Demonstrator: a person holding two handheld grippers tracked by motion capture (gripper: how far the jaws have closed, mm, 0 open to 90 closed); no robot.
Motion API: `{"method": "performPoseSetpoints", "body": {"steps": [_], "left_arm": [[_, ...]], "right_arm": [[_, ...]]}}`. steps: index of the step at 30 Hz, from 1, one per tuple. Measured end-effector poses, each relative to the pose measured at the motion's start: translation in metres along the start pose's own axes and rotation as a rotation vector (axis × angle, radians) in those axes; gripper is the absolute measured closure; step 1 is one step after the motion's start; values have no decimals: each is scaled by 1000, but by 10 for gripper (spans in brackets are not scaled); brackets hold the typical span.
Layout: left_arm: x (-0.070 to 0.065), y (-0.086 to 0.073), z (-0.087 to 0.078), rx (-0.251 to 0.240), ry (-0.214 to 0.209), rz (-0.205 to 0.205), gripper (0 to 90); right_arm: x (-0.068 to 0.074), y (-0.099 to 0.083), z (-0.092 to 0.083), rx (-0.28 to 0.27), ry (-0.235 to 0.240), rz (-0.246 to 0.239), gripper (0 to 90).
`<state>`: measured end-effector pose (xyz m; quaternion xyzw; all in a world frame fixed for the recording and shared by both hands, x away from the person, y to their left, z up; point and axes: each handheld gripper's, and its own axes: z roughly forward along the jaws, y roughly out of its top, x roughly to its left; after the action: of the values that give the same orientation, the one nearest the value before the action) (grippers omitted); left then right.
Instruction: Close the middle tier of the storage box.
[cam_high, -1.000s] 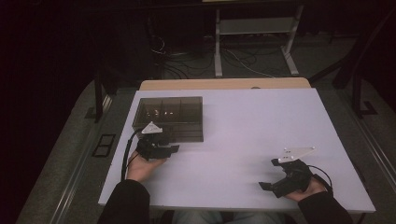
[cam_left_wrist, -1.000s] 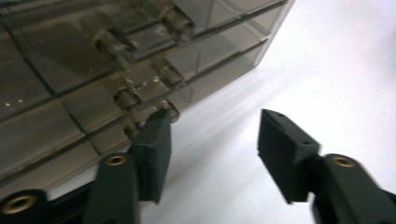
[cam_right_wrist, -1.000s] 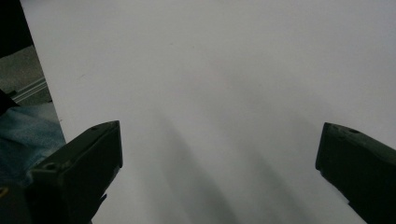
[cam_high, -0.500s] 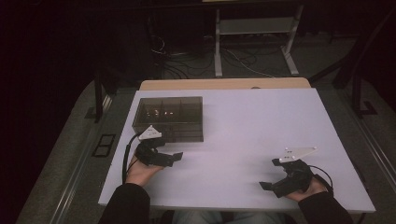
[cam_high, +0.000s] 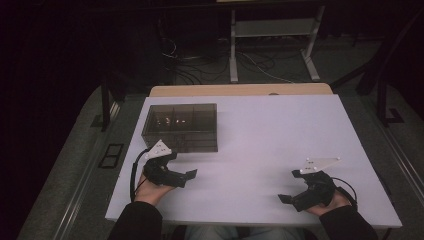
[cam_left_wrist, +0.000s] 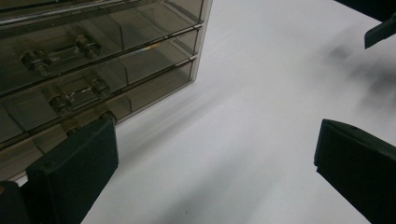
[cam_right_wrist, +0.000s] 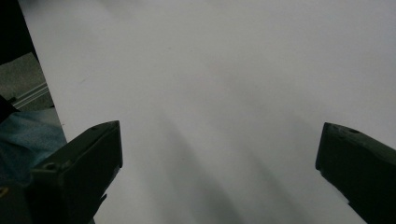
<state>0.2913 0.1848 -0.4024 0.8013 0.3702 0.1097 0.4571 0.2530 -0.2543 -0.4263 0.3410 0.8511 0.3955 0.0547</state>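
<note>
Near the table's (cam_high: 260, 130) front edge, the right gripper (cam_high: 291, 193) rests with its jaws spread wide, holding nothing over bare white surface. The left gripper (cam_high: 186, 176) likewise gapes empty, just in front of the smoky clear drawer box (cam_high: 181, 127), not touching it.

drawer box (cam_high: 181, 126) on table (cam_high: 280, 130) far-left, L tongs (cam_high: 175, 175) just before it

The table (cam_high: 280, 145) is bare across its middle and right, open for passing. The one obstacle is the drawer box (cam_high: 181, 126) at the left rear, just beyond the left gripper (cam_high: 175, 175), jaws spread. The right gripper (cam_high: 295, 192), also spread, has bare tabletop ahead.
</note>
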Motion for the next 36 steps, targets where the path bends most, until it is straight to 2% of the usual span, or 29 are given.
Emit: {"method": "performPoseSetpoints", "body": {"steps": [5,16,21,32,36], "left_arm": [[-7,-3,-2,-12,-3,17,0],[-18,-11,-6,-78,-4,47,0],[-20,-16,-8,-93,-9,46,0],[-27,-27,-7,-97,-72,55,0],[-28,-28,-4,-95,-78,54,0]], "right_arm": [[0,0,0,-1,0,2,0],[0,0,-1,-1,1,9,0],[0,0,-2,-8,3,15,0],[-1,0,-6,-28,8,28,0],[-1,0,-8,-39,11,33,0]]}}
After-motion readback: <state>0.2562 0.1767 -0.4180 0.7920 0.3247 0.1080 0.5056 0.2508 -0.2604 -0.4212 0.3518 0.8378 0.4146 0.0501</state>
